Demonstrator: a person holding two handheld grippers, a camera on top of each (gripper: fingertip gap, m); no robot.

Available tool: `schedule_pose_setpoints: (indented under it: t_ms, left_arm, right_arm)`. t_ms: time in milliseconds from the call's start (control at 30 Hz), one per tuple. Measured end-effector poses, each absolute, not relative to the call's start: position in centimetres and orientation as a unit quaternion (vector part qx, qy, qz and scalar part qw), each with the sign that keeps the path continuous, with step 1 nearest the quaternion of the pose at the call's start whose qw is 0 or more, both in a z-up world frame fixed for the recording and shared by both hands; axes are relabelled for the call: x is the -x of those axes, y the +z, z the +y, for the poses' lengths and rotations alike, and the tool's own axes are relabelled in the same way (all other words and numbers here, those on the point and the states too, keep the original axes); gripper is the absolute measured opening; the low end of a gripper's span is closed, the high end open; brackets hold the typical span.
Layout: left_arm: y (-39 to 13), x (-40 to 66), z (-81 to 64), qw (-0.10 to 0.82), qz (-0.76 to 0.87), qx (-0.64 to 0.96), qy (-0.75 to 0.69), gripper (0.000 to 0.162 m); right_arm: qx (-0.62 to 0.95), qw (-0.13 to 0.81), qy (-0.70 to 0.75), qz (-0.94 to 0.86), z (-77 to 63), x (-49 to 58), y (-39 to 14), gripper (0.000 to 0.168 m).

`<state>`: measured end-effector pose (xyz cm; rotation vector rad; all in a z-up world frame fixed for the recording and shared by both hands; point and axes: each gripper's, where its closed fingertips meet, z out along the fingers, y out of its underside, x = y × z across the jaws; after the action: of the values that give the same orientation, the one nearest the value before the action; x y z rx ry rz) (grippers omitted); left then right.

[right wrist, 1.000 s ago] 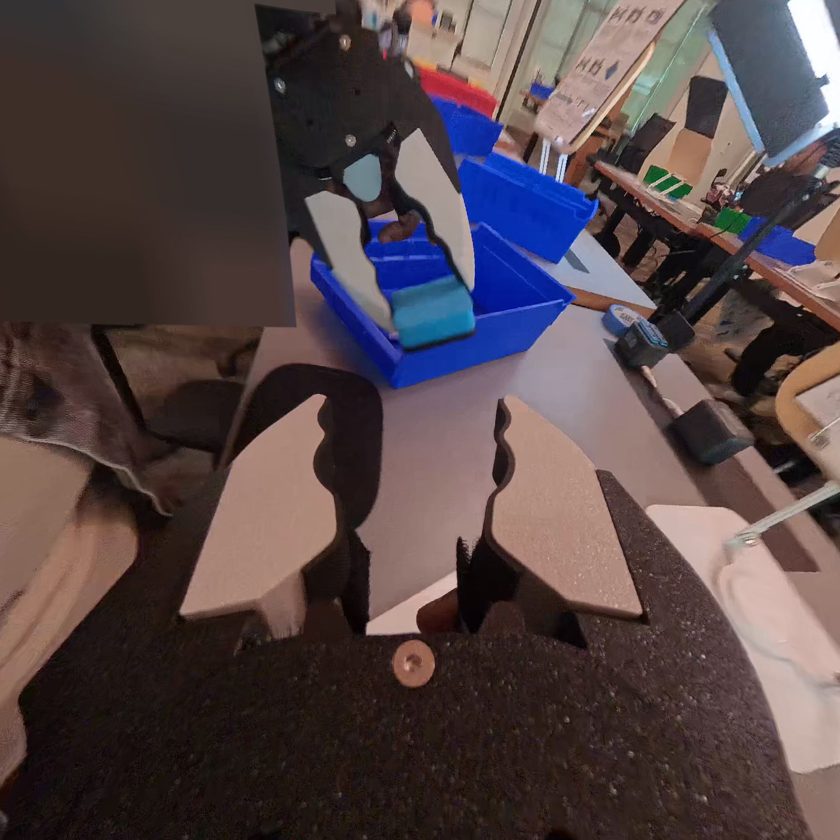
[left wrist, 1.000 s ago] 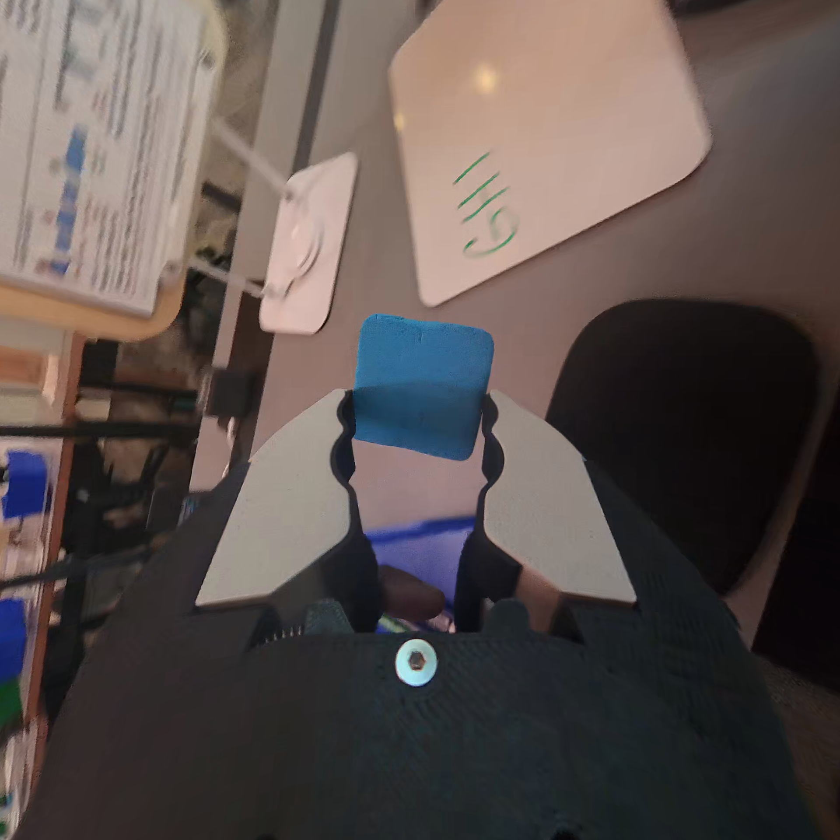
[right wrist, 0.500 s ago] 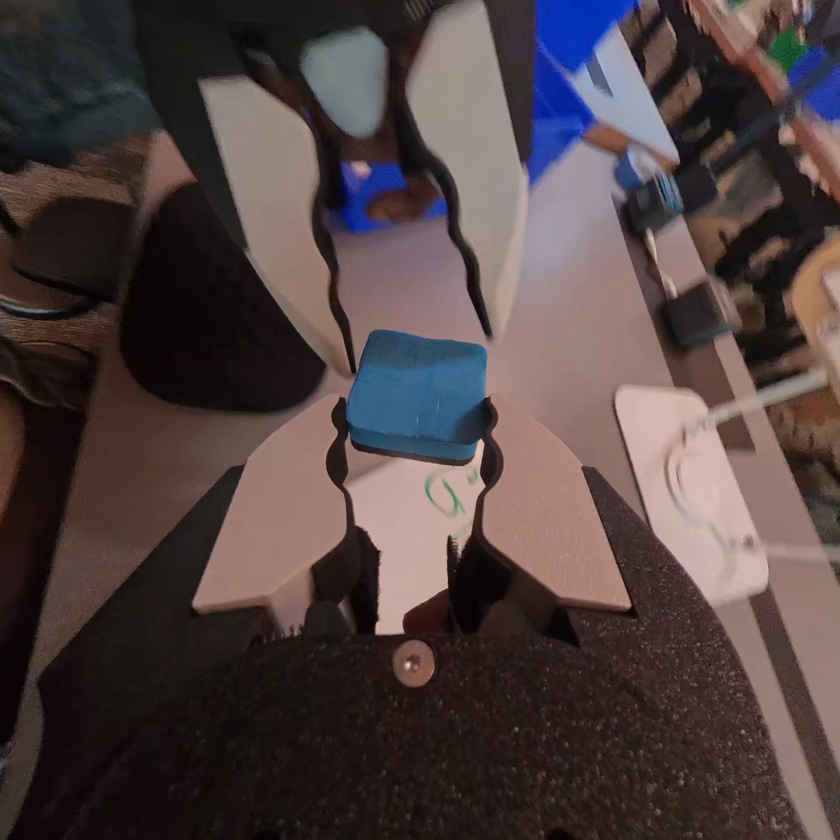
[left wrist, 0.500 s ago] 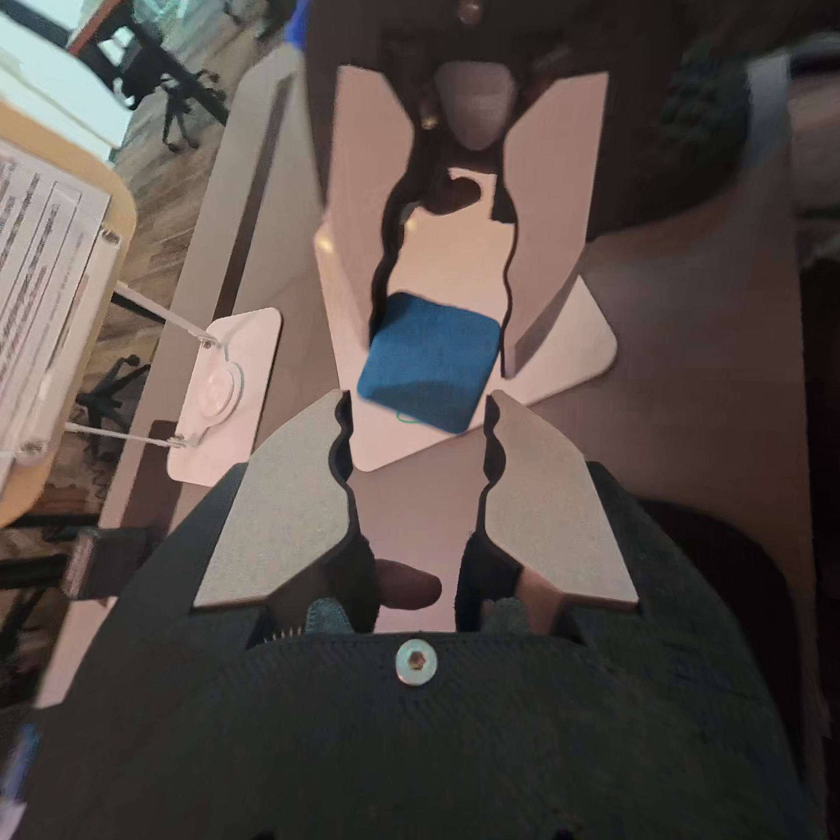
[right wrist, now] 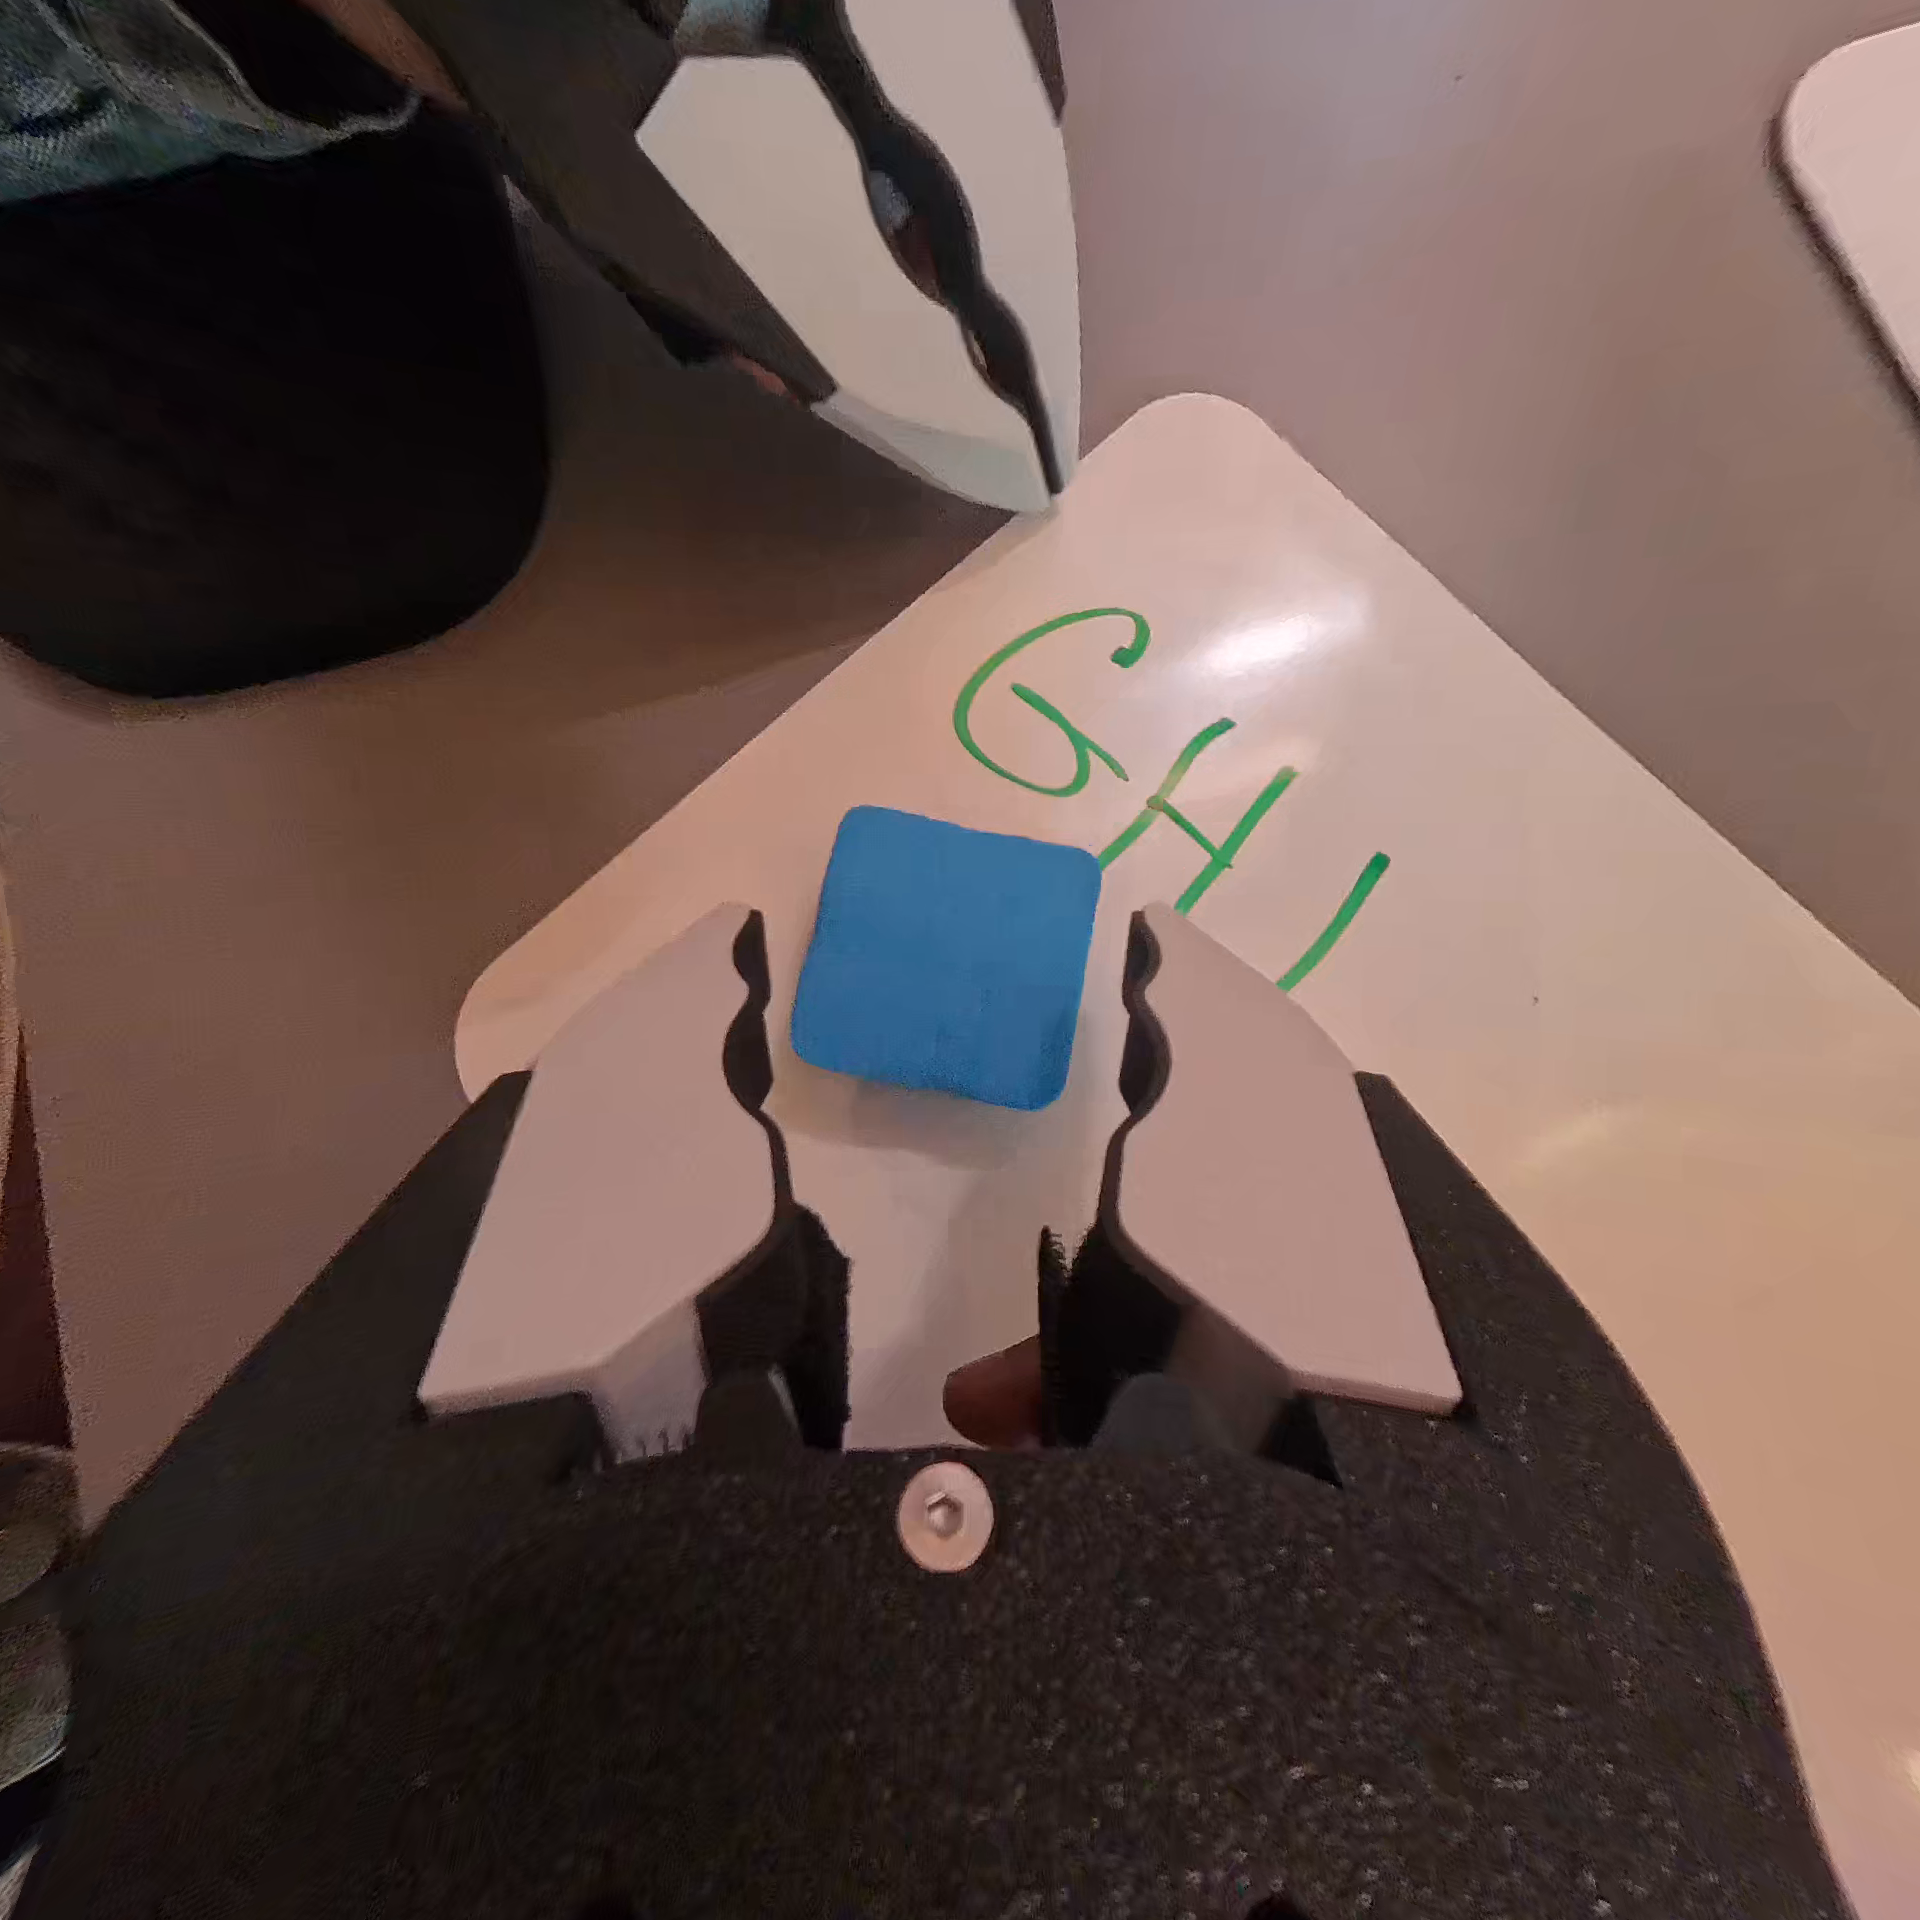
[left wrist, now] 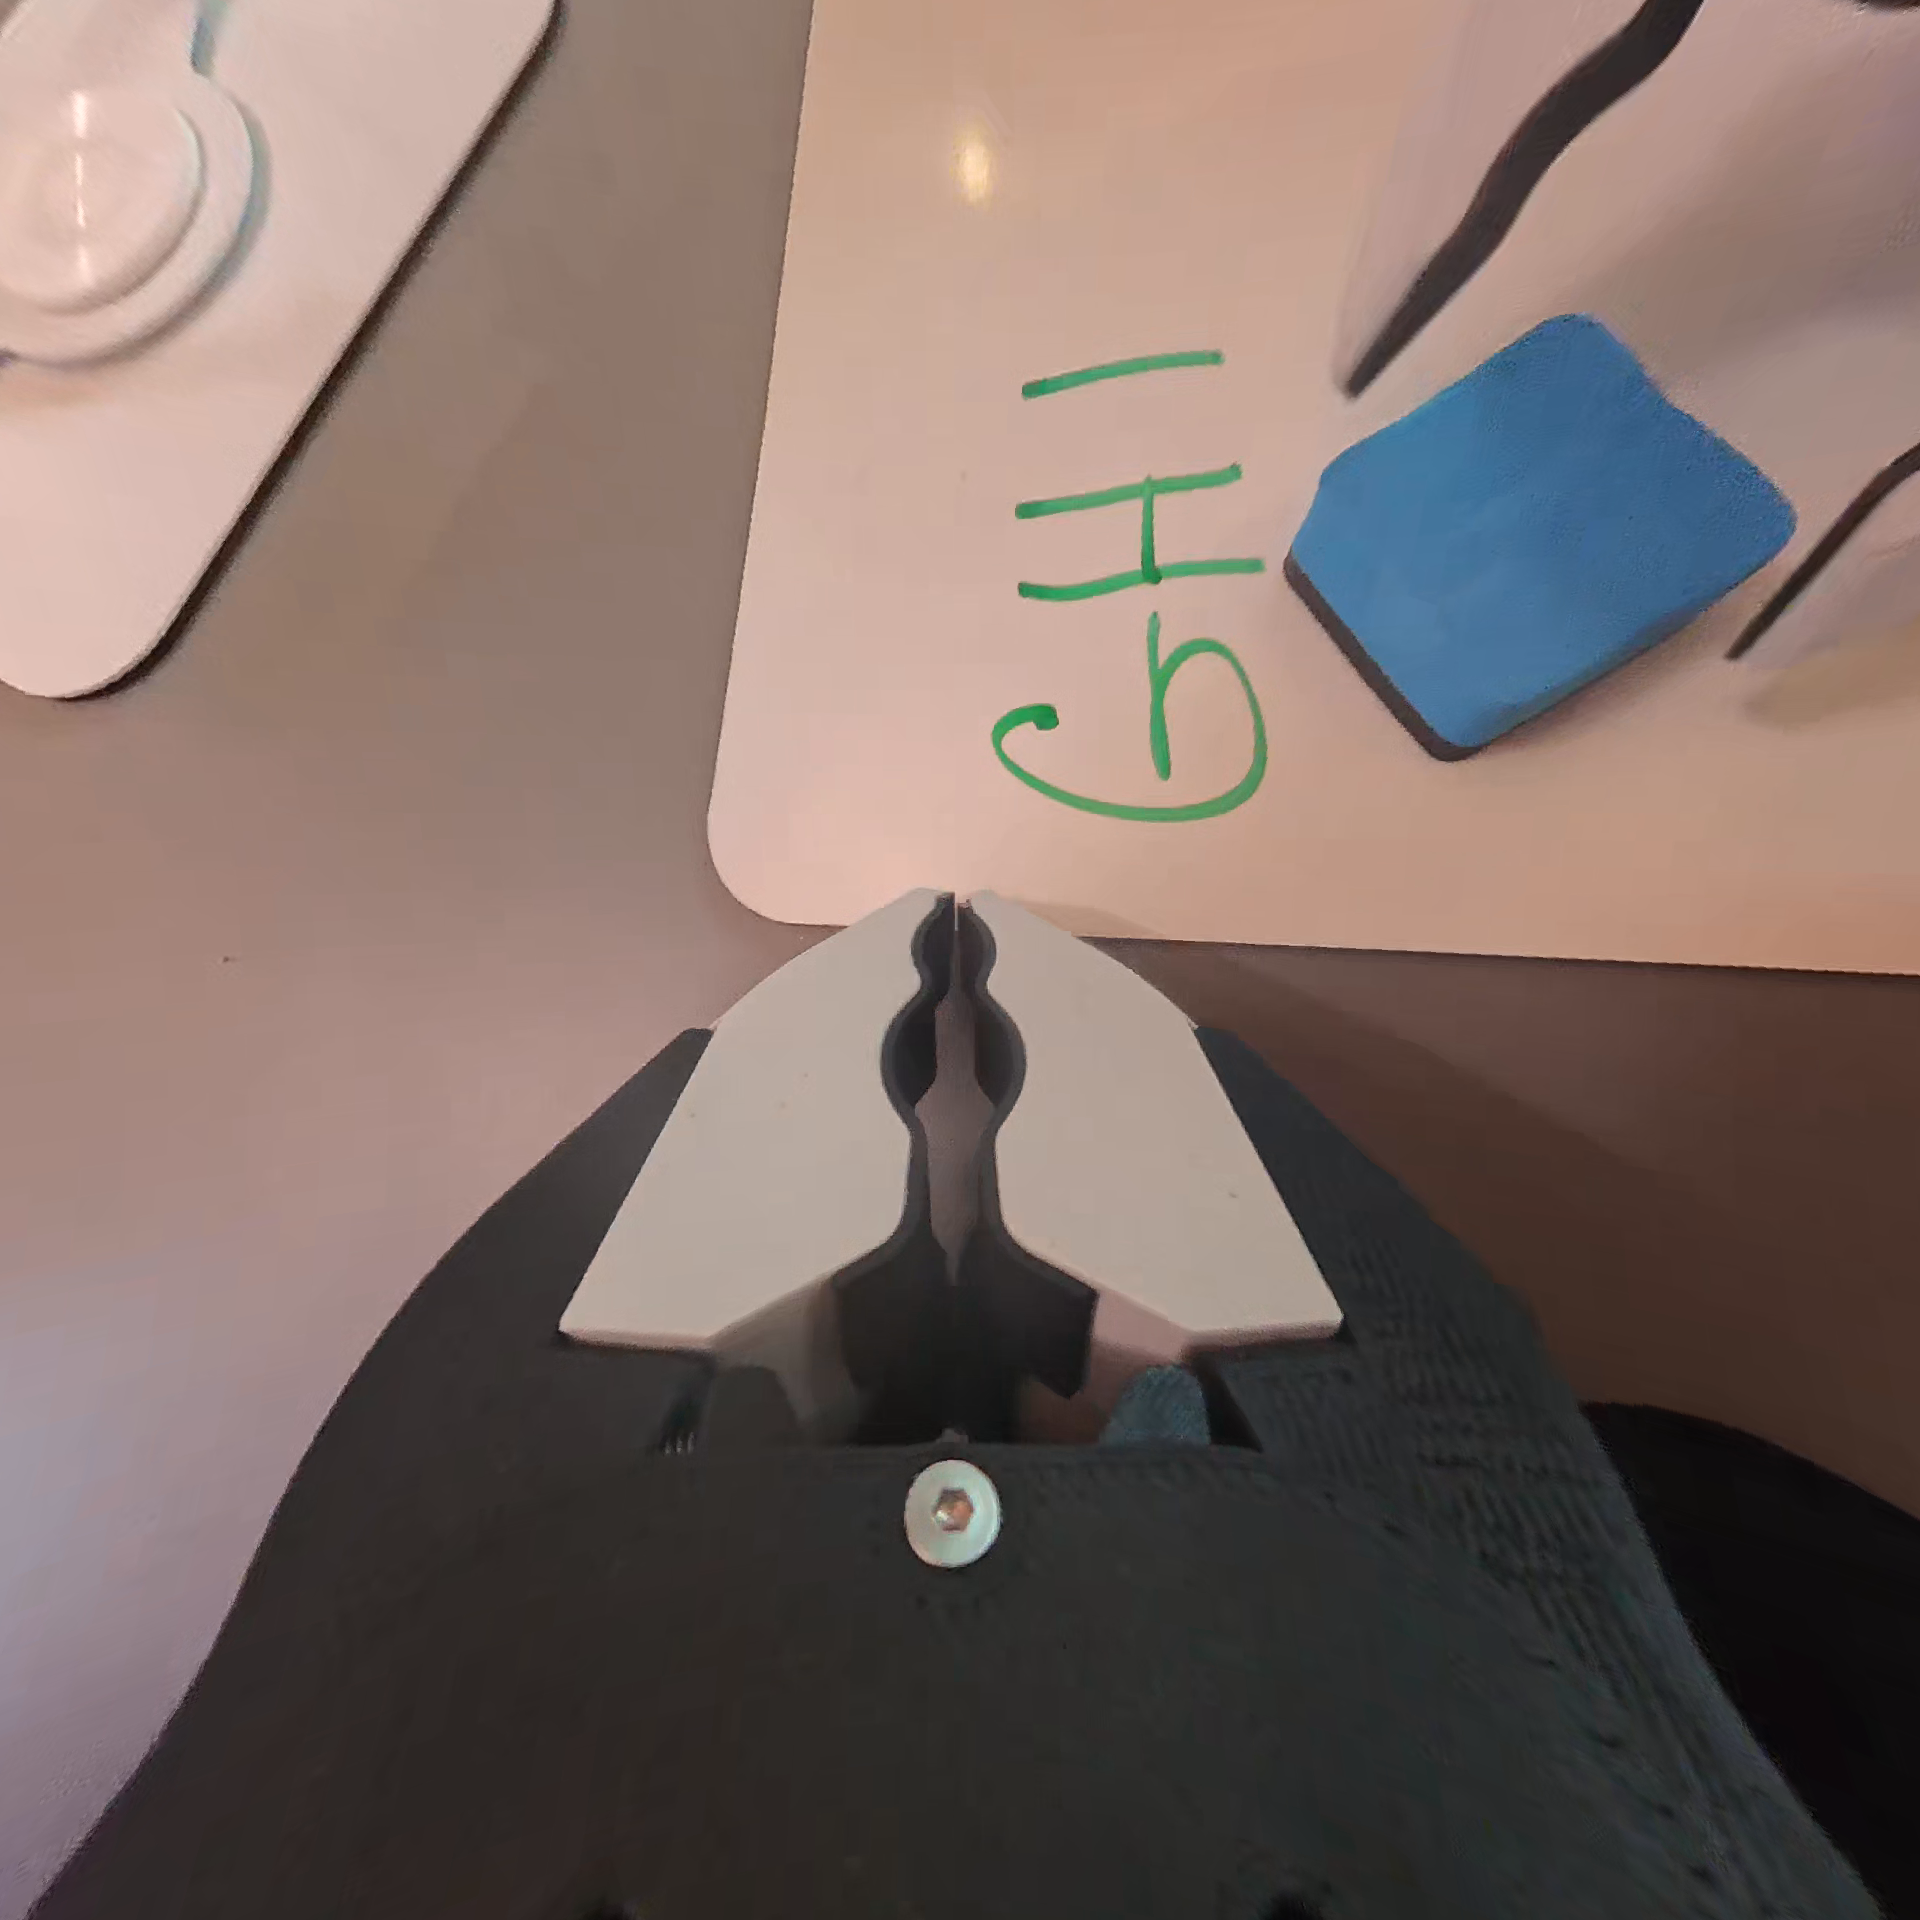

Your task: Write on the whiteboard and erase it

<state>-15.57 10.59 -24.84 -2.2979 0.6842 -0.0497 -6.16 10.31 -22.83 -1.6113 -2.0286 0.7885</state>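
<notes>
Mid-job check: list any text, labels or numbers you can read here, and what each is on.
Whiteboard: one short line of green writing beside the eraser, sharp in both views; I don't transcribe writing.
Eraser: no text.
White plate: no text visible.
Nothing else in view bears writing.

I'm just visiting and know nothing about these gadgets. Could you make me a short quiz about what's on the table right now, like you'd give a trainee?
1. True or false: the blue eraser lies on the whiteboard.
2. Which hand-held gripper has its fingers apart: A) left hand-held gripper B) right hand-held gripper?
3. What colour is the writing on the whiteboard?

Key
1. True. It lies flat beside the writing, between the right one's open fingers, which do not touch it.
2. B. The left one's fingertips meet at the board's edge, holding nothing.
3. Green.
</notes>
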Motion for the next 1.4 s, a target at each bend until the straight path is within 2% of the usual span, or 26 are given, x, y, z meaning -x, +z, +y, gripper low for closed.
schedule_pose_setpoints:
  t_ms: [133, 267, 433, 633, 800, 967, 1033, 1133, 1300, 1400]
  left_arm:
    - [-24.9, 14.8, 10.5, 0.375, 0.278, 0.883, -0.04, 0.0]
    - [-25.0, 14.7, 10.4, 0.372, 0.276, 0.885, -0.048, 0.0]
    - [-25.0, 14.0, 10.2, 0.368, 0.286, 0.883, -0.056, 0.0]
    - [-25.0, 14.2, 10.1, 0.366, 0.284, 0.885, -0.054, 0.001]
    - [-25.0, 14.2, 10.0, 0.364, 0.285, 0.885, -0.06, 0.0]
    - [-25.0, 14.2, 10.0, 0.364, 0.282, 0.885, -0.067, 0.001]
    - [-25.0, 14.1, 10.0, 0.364, 0.286, 0.884, -0.062, 0.001]
    - [-25.0, 14.1, 10.0, 0.364, 0.285, 0.884, -0.064, 0.001]
    - [-25.0, 14.1, 10.0, 0.365, 0.283, 0.884, -0.068, 0.001]
    - [-25.0, 14.1, 10.0, 0.365, 0.286, 0.884, -0.065, 0.001]
  right_arm:
    - [0.595, 0.198, 0.25, -0.738, 10.3, 6.3, -24.1, 0.056]
    - [0.613, 0.189, 0.24, -0.728, 11.5, 5.8, -24.1, 0.054]
    - [0.693, 0.222, 0.216, -0.651, 17.9, 7.2, -24.2, 0.054]
    - [0.622, 0.204, 0.228, -0.721, 11.8, 9.3, -24.2, 0.054]
    - [0.704, 0.22, 0.189, -0.648, 19.5, 7.7, -24.3, 0.053]
    - [0.6, 0.206, 0.224, -0.74, 10.8, 11.5, -24.3, 0.053]
    - [0.614, 0.188, 0.219, -0.735, 12.6, 11.0, -24.3, 0.053]
    - [0.673, 0.221, 0.173, -0.684, 18.5, 11.0, -24.3, 0.053]
    - [0.589, 0.216, 0.198, -0.753, 12.1, 12.7, -24.2, 0.053]
    - [0.646, 0.224, 0.194, -0.704, 17.0, 12.5, -24.3, 0.053]
